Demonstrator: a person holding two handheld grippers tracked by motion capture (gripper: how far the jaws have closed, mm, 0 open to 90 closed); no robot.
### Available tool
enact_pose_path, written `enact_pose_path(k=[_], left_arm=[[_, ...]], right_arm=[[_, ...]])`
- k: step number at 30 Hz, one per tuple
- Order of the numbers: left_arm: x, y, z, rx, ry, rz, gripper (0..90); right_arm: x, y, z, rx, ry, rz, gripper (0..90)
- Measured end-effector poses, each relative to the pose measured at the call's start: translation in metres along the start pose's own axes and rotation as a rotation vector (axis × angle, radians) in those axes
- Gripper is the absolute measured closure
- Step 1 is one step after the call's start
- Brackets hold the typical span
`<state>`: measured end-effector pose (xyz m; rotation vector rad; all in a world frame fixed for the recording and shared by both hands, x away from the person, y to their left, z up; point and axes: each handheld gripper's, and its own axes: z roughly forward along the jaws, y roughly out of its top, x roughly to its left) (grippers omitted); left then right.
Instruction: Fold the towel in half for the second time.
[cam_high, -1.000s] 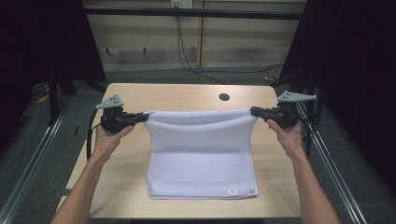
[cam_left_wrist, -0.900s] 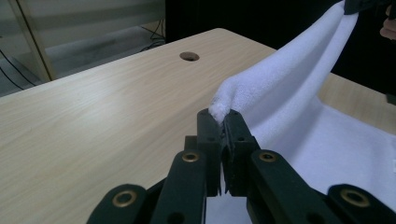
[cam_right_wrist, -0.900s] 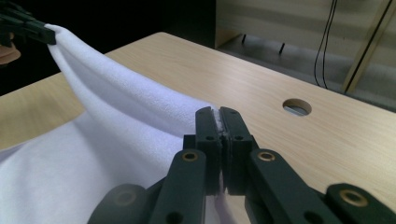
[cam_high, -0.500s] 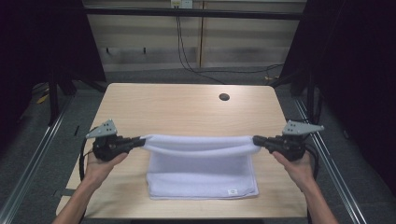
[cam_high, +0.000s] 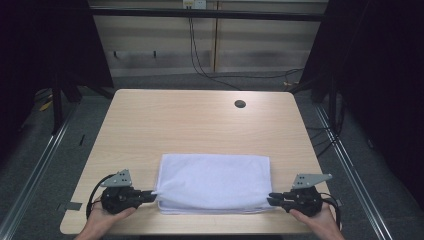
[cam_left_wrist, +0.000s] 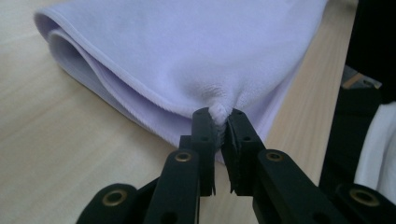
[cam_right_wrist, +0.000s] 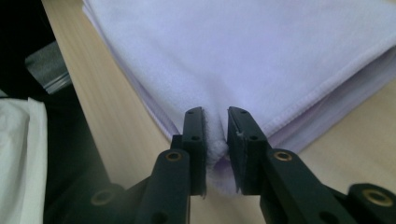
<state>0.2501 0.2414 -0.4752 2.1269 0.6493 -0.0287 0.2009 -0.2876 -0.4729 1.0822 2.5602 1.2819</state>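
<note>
A white towel (cam_high: 215, 182) lies folded flat near the table's front edge. My left gripper (cam_high: 152, 194) is at its near left corner. In the left gripper view the jaws have just been opening, but a puckered pinch of towel (cam_left_wrist: 187, 56) still fills the narrow gap at the left gripper's (cam_left_wrist: 219, 116) tips. My right gripper (cam_high: 271, 199) is at the near right corner. Its jaws have just been opening too. In the right gripper view the right gripper (cam_right_wrist: 215, 114) stands parted, and the towel's (cam_right_wrist: 261, 56) corner lies loosely between the jaws.
The wooden table (cam_high: 200, 120) has a small round hole (cam_high: 240, 104) at its far right. Both hands rest low at the table's front edge. Dark floor and rails run along both sides.
Both grippers came toward the near edge and down, carrying the towel's far edge over onto its near half. The towel now lies folded flat, and both pairs of jaws stand wider.
</note>
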Motion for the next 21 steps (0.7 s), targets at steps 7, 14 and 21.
enact_pose_path(k=[7, 14, 21], left_arm=[[-0.004, -0.007, -0.005, 0.005, -0.015, -0.018, 61.7], [0.023, 0.015, -0.013, -0.198, 0.145, -0.107, 45.0], [0.035, 0.011, 0.004, -0.126, 0.203, -0.157, 36.3]], right_arm=[[0.006, -0.014, -0.006, -0.008, -0.018, 0.036, 62.4], [-0.011, -0.006, -0.025, -0.231, -0.177, 0.09, 46.2], [-0.028, -0.008, -0.029, -0.272, -0.267, 0.138, 34.4]])
